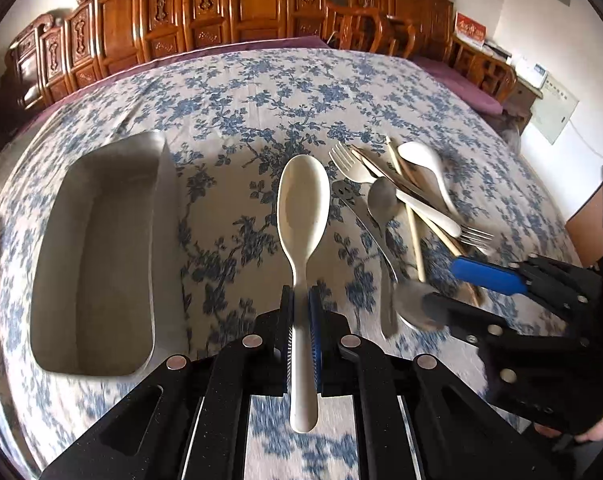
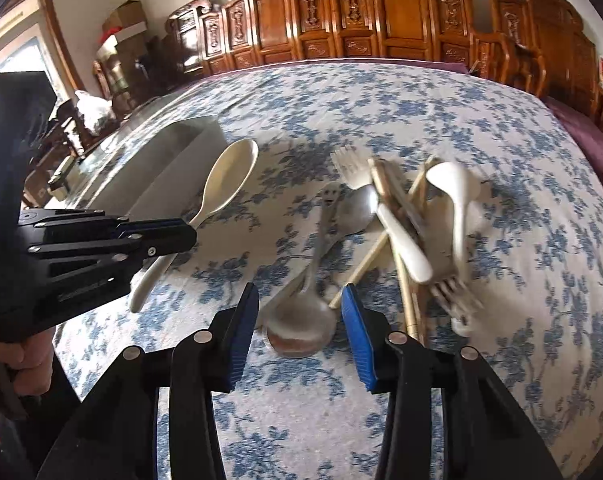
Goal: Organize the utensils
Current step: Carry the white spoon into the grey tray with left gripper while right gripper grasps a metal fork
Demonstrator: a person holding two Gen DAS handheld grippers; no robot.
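My left gripper [image 1: 301, 300] is shut on the handle of a large cream serving spoon [image 1: 303, 200], held above the flowered cloth with its bowl pointing away. The same spoon [image 2: 229, 176] and the left gripper [image 2: 181, 232] show at the left of the right wrist view. A grey metal tray [image 1: 93, 260] lies left of the spoon. My right gripper [image 2: 299, 294] is open. Its blue pads [image 2: 357, 328] stand on either side of a metal spoon's bowl [image 2: 301, 324] without touching it. Beyond lies a pile of forks, white spoons and chopsticks [image 2: 401, 220].
The table carries a blue-flowered cloth [image 1: 261, 92] with a purple edge at the back. Carved wooden furniture [image 1: 221, 12] lines the wall behind. A white soup spoon [image 1: 425, 164] lies at the pile's far side. A person's hand [image 2: 29, 364] holds the left gripper.
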